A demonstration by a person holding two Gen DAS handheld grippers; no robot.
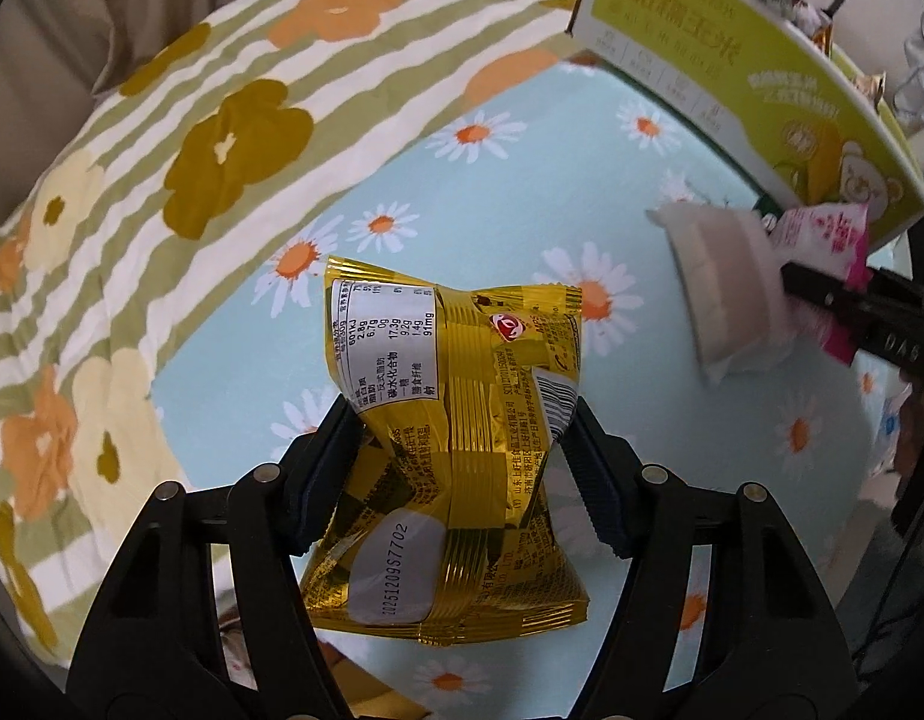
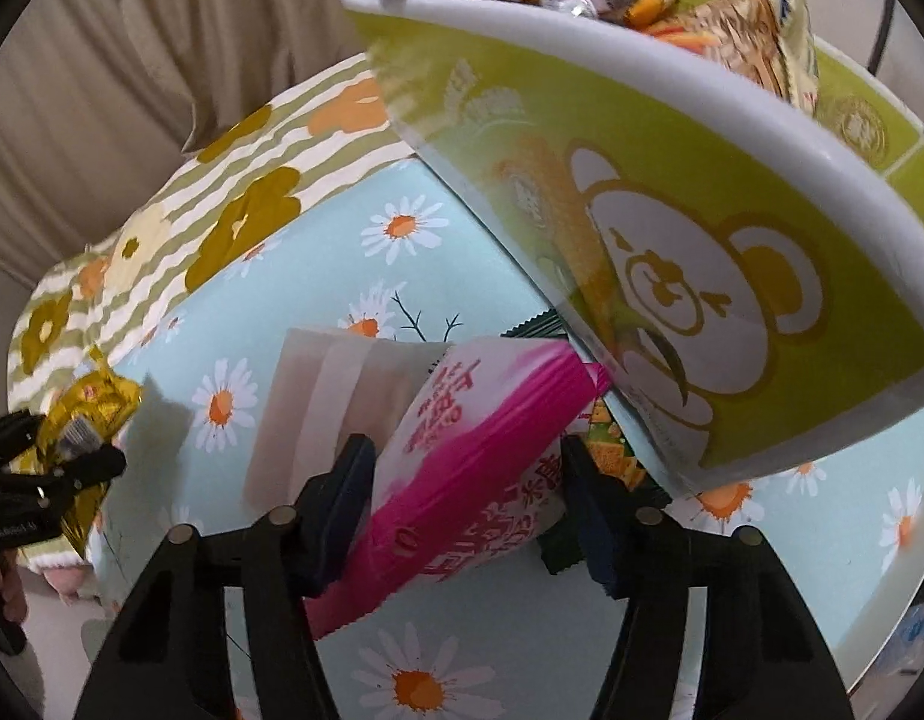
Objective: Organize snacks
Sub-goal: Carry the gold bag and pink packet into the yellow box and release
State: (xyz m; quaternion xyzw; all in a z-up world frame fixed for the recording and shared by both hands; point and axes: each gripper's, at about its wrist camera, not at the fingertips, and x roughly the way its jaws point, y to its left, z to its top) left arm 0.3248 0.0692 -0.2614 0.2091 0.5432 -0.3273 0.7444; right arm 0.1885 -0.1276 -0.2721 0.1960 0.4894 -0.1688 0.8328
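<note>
The left gripper (image 1: 462, 450) is pinching a gold snack packet (image 1: 450, 438) across its middle, both pads pressing the foil in so that it is creasing at the waist; the packet is hanging above the daisy-print blue cloth (image 1: 522, 180). The right gripper (image 2: 462, 498) is clamping a pink and white snack packet (image 2: 474, 468), its pads pressing on either side, with the packet lying tilted beside a green carton (image 2: 732, 312) printed with a bear. A pale, clear-wrapped packet (image 2: 318, 408) is lying just behind the pink one on the cloth. Further wrapped snacks (image 2: 732, 30) are sitting inside the open carton. A striped flowered pillow (image 1: 162, 180) is lying beyond the cloth.
</note>
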